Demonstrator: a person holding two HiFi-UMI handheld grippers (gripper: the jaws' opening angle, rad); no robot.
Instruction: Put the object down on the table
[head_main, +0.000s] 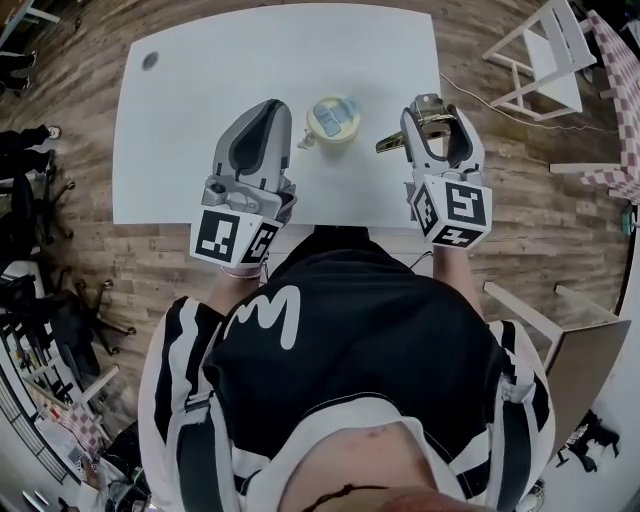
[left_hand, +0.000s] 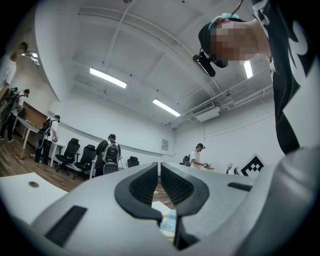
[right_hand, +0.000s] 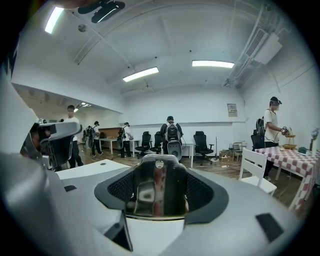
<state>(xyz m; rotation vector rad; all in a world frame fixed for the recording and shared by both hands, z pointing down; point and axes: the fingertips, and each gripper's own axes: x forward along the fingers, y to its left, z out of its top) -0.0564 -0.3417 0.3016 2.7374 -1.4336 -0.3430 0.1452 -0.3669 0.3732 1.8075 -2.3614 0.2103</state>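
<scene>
White table (head_main: 200, 130), brown wood-grain floor (head_main: 80, 250), pale yellow-and-blue round thing (head_main: 333, 118), shiny silver-and-gold metal piece (right_hand: 159, 192)

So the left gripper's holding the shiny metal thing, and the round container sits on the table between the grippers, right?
No, the right gripper holds the shiny metal thing, as the right gripper view shows; the left gripper is shut and empty. The round container does sit on the table between them.

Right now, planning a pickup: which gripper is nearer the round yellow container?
Left. The left gripper sits just left of the container; the right gripper is farther off, to its right.
</scene>
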